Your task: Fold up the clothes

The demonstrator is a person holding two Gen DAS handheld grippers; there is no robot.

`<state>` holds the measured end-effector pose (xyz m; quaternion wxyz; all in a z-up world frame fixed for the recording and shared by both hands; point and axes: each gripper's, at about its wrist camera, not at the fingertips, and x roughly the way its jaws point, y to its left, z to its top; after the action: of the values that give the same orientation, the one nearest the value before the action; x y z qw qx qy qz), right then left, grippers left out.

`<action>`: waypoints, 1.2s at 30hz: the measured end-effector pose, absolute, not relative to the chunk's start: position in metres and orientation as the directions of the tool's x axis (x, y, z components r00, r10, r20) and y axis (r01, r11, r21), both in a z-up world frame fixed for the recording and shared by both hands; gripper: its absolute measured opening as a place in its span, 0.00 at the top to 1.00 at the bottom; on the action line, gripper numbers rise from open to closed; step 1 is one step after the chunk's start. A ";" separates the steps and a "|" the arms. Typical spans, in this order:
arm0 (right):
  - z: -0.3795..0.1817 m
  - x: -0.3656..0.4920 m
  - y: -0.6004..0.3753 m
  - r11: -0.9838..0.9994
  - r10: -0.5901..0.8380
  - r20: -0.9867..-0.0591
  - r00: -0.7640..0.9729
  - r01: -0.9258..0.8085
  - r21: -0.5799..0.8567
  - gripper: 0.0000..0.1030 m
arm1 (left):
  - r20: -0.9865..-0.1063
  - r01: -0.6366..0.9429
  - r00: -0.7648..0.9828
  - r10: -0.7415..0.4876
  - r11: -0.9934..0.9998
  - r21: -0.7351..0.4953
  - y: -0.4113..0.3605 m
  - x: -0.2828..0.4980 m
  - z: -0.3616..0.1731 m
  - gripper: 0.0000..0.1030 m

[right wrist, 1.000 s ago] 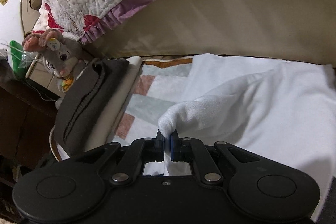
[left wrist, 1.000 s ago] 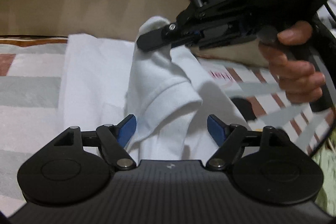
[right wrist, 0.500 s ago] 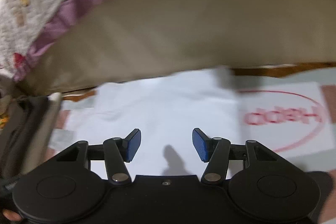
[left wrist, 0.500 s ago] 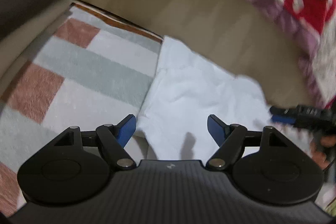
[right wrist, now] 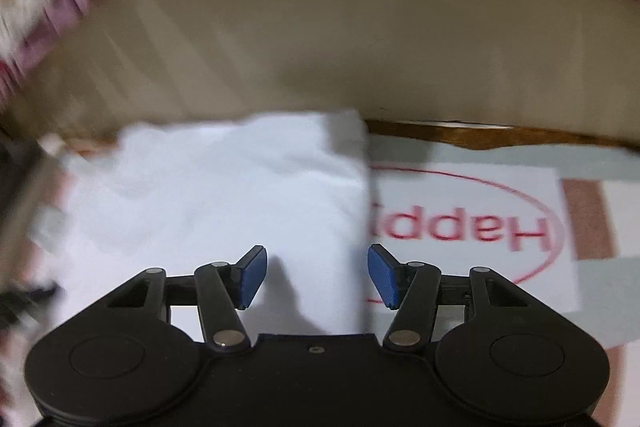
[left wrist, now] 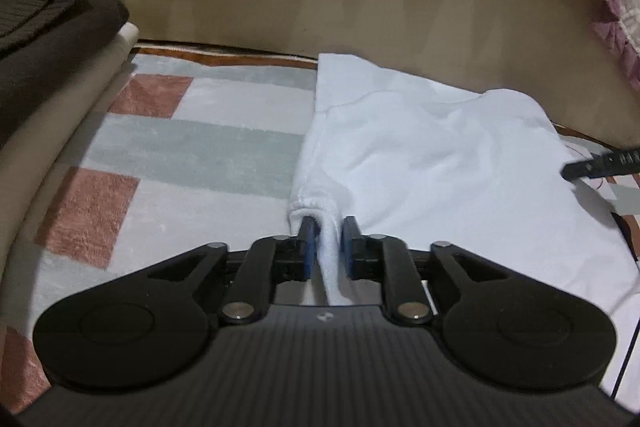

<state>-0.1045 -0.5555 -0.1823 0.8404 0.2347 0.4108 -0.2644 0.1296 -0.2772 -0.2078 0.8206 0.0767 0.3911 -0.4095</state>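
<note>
Cloth fills the left wrist view: a white garment (left wrist: 420,163) lies on the striped mat (left wrist: 192,151), its near left edge bunched between the closing jaws of the left gripper (left wrist: 329,247). In the right wrist view, the right gripper (right wrist: 316,275) hangs wide apart over the garment's right edge, gripping nothing.

Left gripper (left wrist: 329,243) closing on cloth, right gripper (right wrist: 316,275) spread, empty
</note>
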 end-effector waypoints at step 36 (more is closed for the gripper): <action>-0.194 -0.355 -0.384 0.726 0.144 -0.724 0.674 0.425 0.540 0.78 | -0.734 0.863 0.184 -0.654 0.464 -0.197 -0.170 0.002 -0.152 0.70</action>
<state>-0.3550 -0.3839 -0.1942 0.8410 0.3604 0.3948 -0.0836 0.0019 -0.1703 -0.1518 0.7580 0.1320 0.3969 -0.5004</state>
